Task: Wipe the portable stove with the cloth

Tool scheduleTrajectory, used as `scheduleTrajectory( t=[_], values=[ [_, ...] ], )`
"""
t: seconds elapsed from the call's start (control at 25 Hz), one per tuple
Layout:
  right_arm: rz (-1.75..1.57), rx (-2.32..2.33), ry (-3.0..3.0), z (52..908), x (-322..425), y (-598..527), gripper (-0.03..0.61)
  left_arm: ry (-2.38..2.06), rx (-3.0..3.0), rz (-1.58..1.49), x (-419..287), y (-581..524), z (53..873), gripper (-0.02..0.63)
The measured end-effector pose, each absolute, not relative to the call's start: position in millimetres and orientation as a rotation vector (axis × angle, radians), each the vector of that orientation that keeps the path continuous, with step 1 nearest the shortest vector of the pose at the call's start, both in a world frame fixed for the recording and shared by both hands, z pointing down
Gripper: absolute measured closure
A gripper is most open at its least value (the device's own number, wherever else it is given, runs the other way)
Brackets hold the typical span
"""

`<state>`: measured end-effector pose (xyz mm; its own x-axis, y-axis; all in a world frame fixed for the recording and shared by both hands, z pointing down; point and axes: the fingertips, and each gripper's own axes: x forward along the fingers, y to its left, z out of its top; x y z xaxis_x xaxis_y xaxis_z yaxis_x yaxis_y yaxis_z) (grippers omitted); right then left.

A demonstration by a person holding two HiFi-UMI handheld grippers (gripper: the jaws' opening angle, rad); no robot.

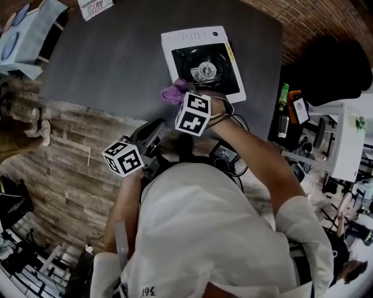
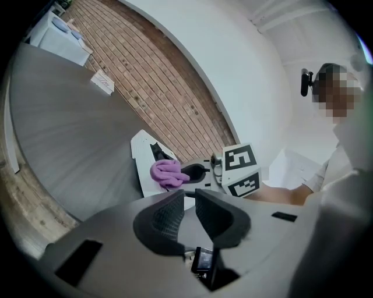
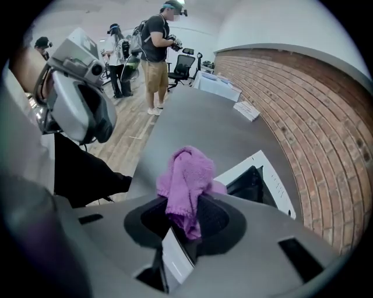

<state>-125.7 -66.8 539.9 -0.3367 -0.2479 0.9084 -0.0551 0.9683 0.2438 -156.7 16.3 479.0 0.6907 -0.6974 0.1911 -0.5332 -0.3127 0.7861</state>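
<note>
The white portable stove [image 1: 204, 61] with its black burner well sits at the far right of the grey table [image 1: 105, 64]. My right gripper [image 1: 185, 100] hovers at the stove's near left corner, shut on a purple cloth [image 1: 173, 92]. In the right gripper view the cloth [image 3: 186, 177] bunches up out of the gripper [image 3: 185, 201], with the stove [image 3: 265, 174] just beyond. My left gripper [image 1: 154, 129] stays back off the table's near edge. Its pads [image 2: 169, 215] stand almost together around nothing, aimed at the cloth [image 2: 166, 173] and stove [image 2: 143, 157].
A printed paper [image 1: 95, 7] lies at the table's far edge. Bottles [image 1: 282, 96] and gear crowd the right side beyond the table. A blue-covered table [image 1: 26, 35] stands at the upper left. People [image 3: 154, 46] stand on the wooden floor further off.
</note>
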Motion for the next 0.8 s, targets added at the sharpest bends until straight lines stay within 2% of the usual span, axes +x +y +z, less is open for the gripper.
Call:
scheduleTrajectory(
  t=[0.2,0.52,0.8],
  values=[
    [-0.054,0.261,-1.914,525.6,-141.5,-67.5,0.477,-0.853,2.04,-0.205,-192.6,-4.0,474.4,0.548],
    [0.092,0.623,-2.042,504.3,-193.9,-115.2,0.476,-0.72,2.076,-0.166,-244.0,-30.6,480.1,0.548],
    [0.446,0.97,-2.079,528.6,-220.7,-175.0,0.476,-0.659,2.078,-0.124,-277.5,-51.9,492.4,0.548]
  ],
)
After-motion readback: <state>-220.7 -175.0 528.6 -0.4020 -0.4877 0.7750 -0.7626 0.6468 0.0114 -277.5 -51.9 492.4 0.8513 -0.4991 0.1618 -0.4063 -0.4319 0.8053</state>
